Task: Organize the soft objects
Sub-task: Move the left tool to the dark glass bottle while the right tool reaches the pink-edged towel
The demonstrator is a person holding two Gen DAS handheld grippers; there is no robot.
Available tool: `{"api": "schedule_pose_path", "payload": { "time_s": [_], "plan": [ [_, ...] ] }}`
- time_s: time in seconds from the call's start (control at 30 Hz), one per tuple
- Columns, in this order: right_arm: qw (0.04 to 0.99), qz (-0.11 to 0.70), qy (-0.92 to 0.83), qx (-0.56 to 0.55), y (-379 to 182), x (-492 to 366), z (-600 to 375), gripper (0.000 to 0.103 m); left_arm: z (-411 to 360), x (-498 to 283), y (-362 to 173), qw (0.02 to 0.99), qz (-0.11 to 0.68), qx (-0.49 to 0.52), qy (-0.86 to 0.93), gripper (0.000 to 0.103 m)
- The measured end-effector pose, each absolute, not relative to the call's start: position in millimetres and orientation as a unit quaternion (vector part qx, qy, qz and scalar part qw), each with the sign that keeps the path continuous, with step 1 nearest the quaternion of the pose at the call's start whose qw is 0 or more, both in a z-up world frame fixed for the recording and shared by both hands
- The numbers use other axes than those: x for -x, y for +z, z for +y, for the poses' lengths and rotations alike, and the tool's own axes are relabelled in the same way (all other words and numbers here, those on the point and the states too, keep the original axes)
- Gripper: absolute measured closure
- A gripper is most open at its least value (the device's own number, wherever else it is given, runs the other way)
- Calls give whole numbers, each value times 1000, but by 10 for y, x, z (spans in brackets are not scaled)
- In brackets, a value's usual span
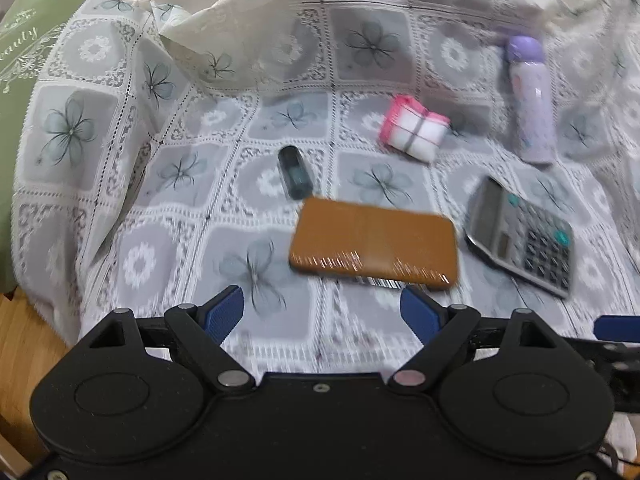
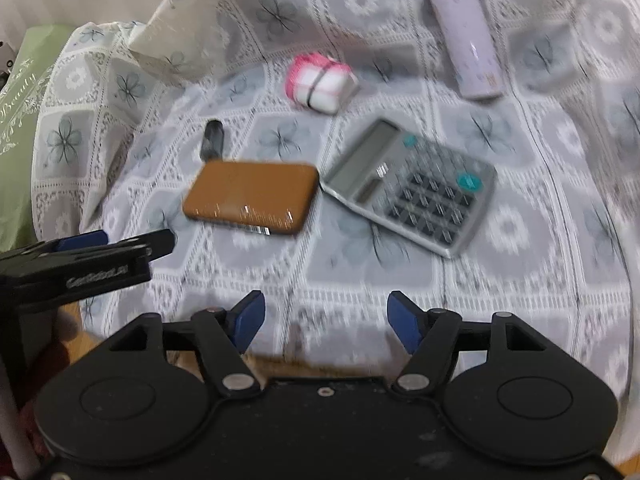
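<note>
— Both grippers sit closest to my cameras. What are they doing?

— My left gripper [image 1: 322,312] has its blue pads spread apart with nothing between them, only cloth below. My right gripper [image 2: 325,322] is the same: jaws apart, holding nothing. From the right camera I also see the left gripper's side poking in near the cloth's left edge.

— Where is the soft thing you care about?

— That is the tablecloth [image 1: 120,184], grey and white with flower squares. It covers the whole surface, rumpled, and its far-left corner [image 1: 224,36] is folded over onto itself, showing a paler underside.

— What lies on it?

— A brown wallet [image 1: 374,240] near the middle, closest to my left pads. Just beside it, toward the right edge, a grey calculator [image 2: 412,188] lies tilted. A small dark stick [image 1: 295,172], too blurred to identify, lies just beyond the wallet's left end. Farther back is a pink and white packet [image 1: 414,128] tied with a band, and a purple bottle [image 1: 530,100] lies near the far-right corner.

— Anything off the cloth?

— A green bag [image 1: 24,64] with pale lettering at the left edge.
</note>
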State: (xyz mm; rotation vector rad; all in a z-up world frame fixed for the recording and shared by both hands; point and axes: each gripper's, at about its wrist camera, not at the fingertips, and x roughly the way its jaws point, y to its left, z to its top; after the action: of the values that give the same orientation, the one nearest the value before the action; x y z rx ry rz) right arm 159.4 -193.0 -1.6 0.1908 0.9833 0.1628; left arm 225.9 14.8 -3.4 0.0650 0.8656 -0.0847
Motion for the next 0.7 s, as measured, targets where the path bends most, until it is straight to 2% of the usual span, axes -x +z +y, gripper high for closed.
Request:
{"api": "schedule_pose_path", "payload": {
  "time_s": [0.3, 0.7],
  "plan": [
    [879, 462, 90, -72, 55, -2160, -1783, 34, 430, -2953, -147, 916, 399, -24, 34, 20],
    [897, 427, 82, -77, 87, -2882, -1739, 33, 707, -3575, -467, 900, 422, -37, 107, 21]
  ]
}}
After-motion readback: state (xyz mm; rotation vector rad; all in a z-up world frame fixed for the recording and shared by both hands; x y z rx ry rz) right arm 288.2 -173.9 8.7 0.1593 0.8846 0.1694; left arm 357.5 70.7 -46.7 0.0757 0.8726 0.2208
